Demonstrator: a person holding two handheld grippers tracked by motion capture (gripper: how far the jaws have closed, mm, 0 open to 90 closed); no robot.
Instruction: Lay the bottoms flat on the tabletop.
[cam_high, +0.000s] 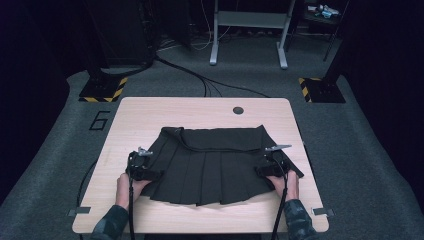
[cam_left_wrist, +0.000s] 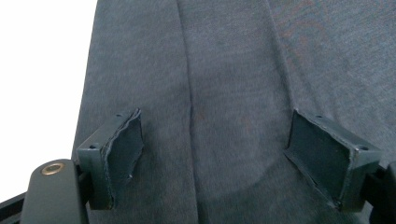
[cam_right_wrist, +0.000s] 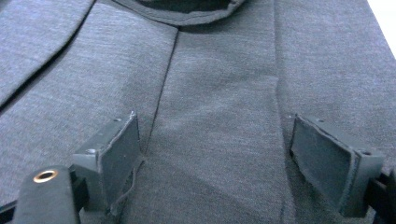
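Observation:
A dark pleated skirt (cam_high: 210, 162) lies flat on the light wooden table (cam_high: 150, 112), waistband toward the far side and hem toward me. My left gripper (cam_high: 141, 161) rests at the skirt's left edge, jaws wide open over the cloth (cam_left_wrist: 224, 107) with nothing pinched. My right gripper (cam_high: 274, 159) sits at the skirt's right side, also open, and its own view looks along the pleats (cam_right_wrist: 215, 121) up to the waistband (cam_right_wrist: 187, 14). A hand holds each gripper from the table's near edge.
A round cable hole (cam_high: 238, 110) sits near the table's far edge. Black cables trail off the near edge from both grippers. Beyond the table stand a grey metal frame (cam_high: 248, 30) and two bases with yellow-black striped corners (cam_high: 102, 90).

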